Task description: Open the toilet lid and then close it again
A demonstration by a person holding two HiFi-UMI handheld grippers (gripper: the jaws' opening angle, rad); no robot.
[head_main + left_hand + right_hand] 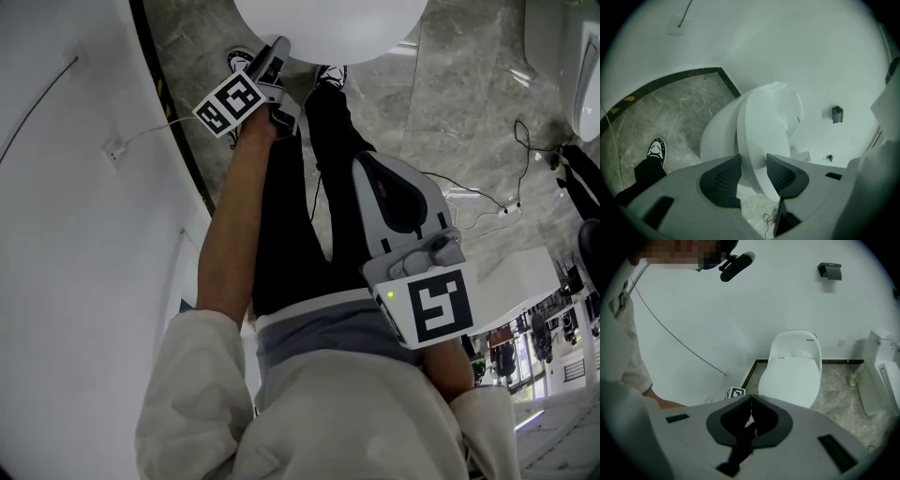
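The white toilet lid (pixel 328 23) shows at the top of the head view, in front of the person's feet. My left gripper (pixel 278 49) reaches its front edge. In the left gripper view the lid (pixel 764 133) runs between the two dark pads (pixel 723 180), and both pads touch its rim. There the lid stands a little off the bowl (pixel 717 136). My left gripper (pixel 753 173) is shut on the lid's front edge. My right gripper (pixel 367 167) hangs by the person's leg, away from the toilet (pixel 791 380). Its jaws (pixel 751 399) are shut with nothing in them.
A white wall (pixel 75 187) runs close along the left. A second toilet (pixel 881 376) stands to the right, with cables (pixel 487 202) on the marble floor between. A black paper holder (pixel 830 270) hangs on the wall. The person's shoe (pixel 656 150) is beside the bowl.
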